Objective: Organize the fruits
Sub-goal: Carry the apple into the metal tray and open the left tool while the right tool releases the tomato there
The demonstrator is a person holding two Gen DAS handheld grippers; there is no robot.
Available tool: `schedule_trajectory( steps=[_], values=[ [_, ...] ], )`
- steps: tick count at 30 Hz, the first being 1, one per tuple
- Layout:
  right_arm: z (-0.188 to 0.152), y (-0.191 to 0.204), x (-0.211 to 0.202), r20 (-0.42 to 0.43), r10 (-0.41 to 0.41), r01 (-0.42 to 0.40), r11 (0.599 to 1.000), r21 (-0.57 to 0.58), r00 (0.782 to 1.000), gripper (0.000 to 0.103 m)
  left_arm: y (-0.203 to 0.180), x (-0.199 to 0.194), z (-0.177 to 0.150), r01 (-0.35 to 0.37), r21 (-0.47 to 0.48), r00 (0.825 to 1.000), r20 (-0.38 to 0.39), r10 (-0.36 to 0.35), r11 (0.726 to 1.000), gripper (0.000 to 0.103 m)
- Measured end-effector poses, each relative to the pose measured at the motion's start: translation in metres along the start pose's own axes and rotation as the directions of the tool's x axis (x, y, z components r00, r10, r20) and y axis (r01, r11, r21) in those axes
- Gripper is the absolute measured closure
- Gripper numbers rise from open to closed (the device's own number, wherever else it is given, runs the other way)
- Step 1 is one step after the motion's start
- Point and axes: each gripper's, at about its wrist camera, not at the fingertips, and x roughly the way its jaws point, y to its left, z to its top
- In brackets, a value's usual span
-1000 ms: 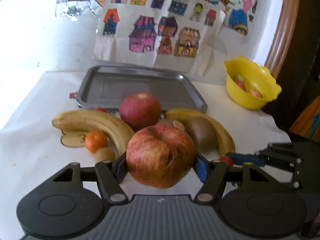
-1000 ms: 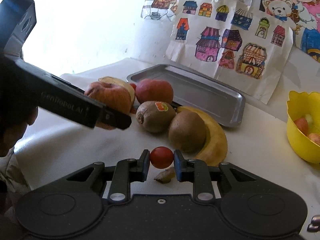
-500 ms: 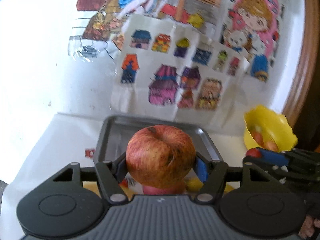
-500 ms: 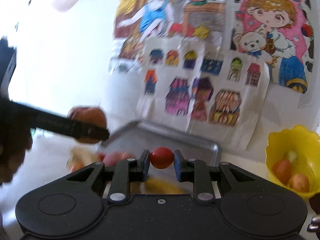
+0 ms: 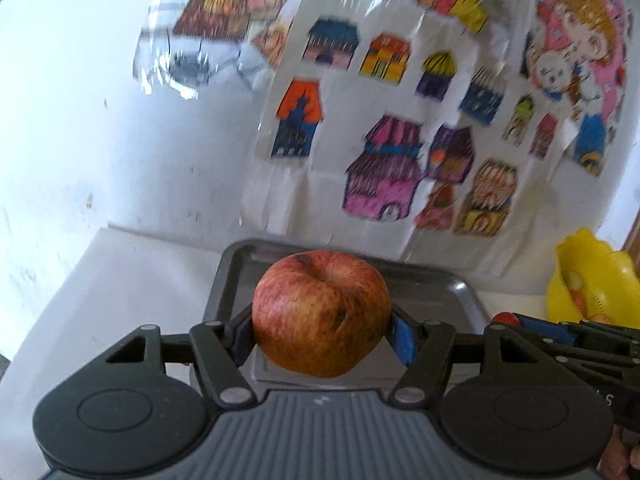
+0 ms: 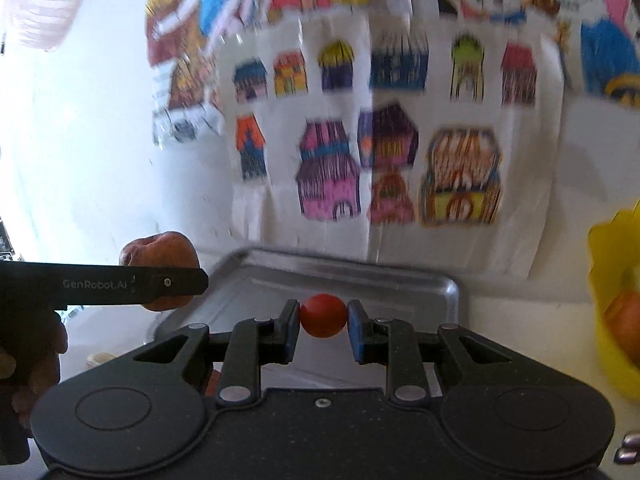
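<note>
My left gripper [image 5: 322, 330] is shut on a large red-yellow apple [image 5: 320, 312], held in the air over the near part of the grey metal tray [image 5: 456, 284]. My right gripper [image 6: 323, 316] is shut on a small red cherry tomato [image 6: 323, 315], also above the tray [image 6: 400, 280]. In the right wrist view the left gripper [image 6: 172, 280] with the apple [image 6: 160, 246] shows at the left, over the tray's left edge. In the left wrist view the right gripper [image 5: 508, 320] reaches in from the right with the tomato [image 5: 505, 317] at its tip.
A yellow bowl [image 5: 588, 280] with fruit pieces stands right of the tray, also seen as the bowl [image 6: 612, 280] in the right wrist view. Coloured drawings [image 5: 400, 140] hang on the white wall behind. A hand [image 6: 28, 356] holds the left gripper. White table [image 5: 120, 280] lies left.
Both grippers have lifted off the fruit pile and moved forward over the tray, each keeping its fruit. The bananas, kiwis and second apple have dropped out of view.
</note>
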Motion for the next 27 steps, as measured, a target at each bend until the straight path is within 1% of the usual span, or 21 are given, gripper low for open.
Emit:
schedule_trajectory(
  steps=[5,11,19,23,27],
  values=[
    [-0.007,-0.007,0.023,-0.067,-0.009,0.01,1.0,0.023,0.998,0.076,0.008,0.022,-0.008,-0.011,-0.011,0.998,-0.056,0.01,1.0,0.033],
    [-0.01,-0.007,0.035,-0.105,-0.007,0.008,1.0,0.011,0.994,0.075,0.008,0.036,-0.012,-0.006,-0.001,0.995,-0.099,0.006,1.0,0.033],
    [-0.014,-0.003,0.045,-0.146,0.007,-0.008,1.0,-0.006,0.989,0.075,0.004,0.046,-0.015,-0.006,0.012,0.99,-0.143,0.008,1.0,0.033],
    [-0.014,-0.002,0.047,-0.156,0.011,-0.013,1.0,-0.012,0.988,0.075,0.002,0.049,-0.015,-0.023,0.015,0.986,-0.165,0.025,1.0,0.033],
    [-0.014,-0.002,0.05,-0.176,0.008,-0.011,1.0,-0.015,0.984,0.073,0.001,0.049,-0.016,-0.034,0.022,0.986,-0.165,0.037,0.999,0.032]
  ],
)
